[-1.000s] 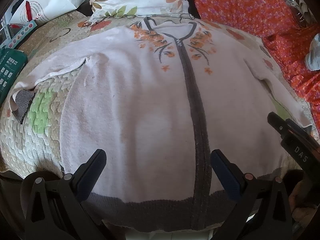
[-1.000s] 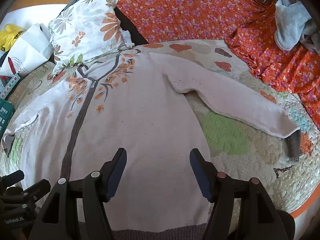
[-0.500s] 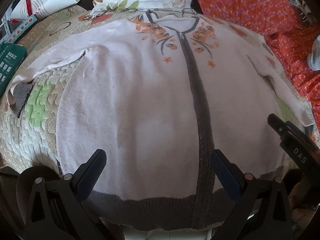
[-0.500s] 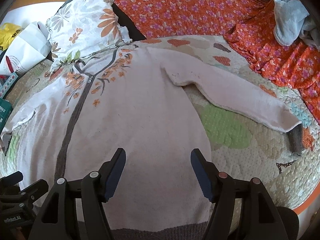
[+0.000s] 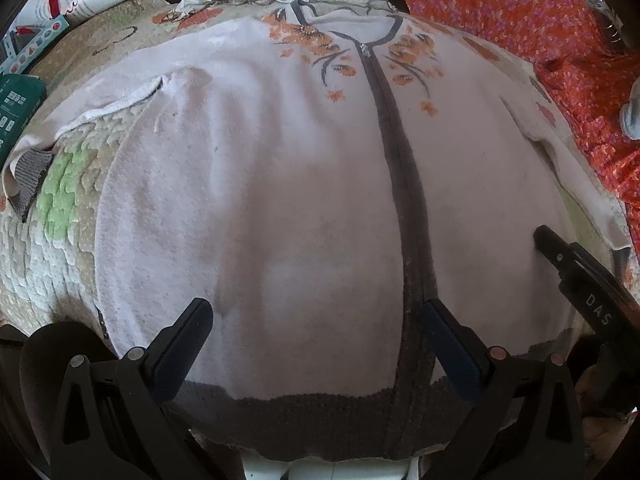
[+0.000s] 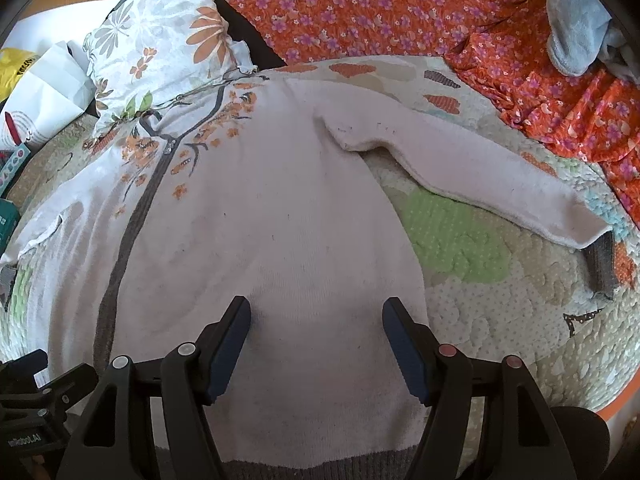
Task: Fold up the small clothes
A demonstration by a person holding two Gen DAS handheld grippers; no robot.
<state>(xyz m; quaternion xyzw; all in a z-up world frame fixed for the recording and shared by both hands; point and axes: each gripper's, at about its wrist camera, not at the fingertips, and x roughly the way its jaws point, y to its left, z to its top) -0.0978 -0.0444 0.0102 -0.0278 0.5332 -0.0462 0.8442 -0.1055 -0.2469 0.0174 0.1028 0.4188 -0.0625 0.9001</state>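
Observation:
A pale pink knitted cardigan (image 5: 280, 184) (image 6: 288, 208) lies flat and front up on a quilt, with a grey zip band, grey hem and orange flower embroidery by the collar. Its sleeves spread out to both sides, the right sleeve (image 6: 480, 172) ending in a grey cuff. My left gripper (image 5: 316, 312) hovers open over the lower body near the hem, its right finger over the zip band. My right gripper (image 6: 316, 312) stands open over the lower right part of the body, nothing between its fingers. The right gripper's body shows at the left wrist view's right edge (image 5: 588, 292).
The quilt (image 6: 500, 300) has green and beige patches. A floral pillow (image 6: 160, 44) lies beyond the collar. Orange flowered fabric (image 6: 400, 4) covers the back and right, with a light blue cloth (image 6: 576, 28) on it. Bags and a green box (image 5: 16, 108) sit at the left.
Both views have crept slightly closer to the cardigan's hem. The cardigan lies as before and both grippers stay open.

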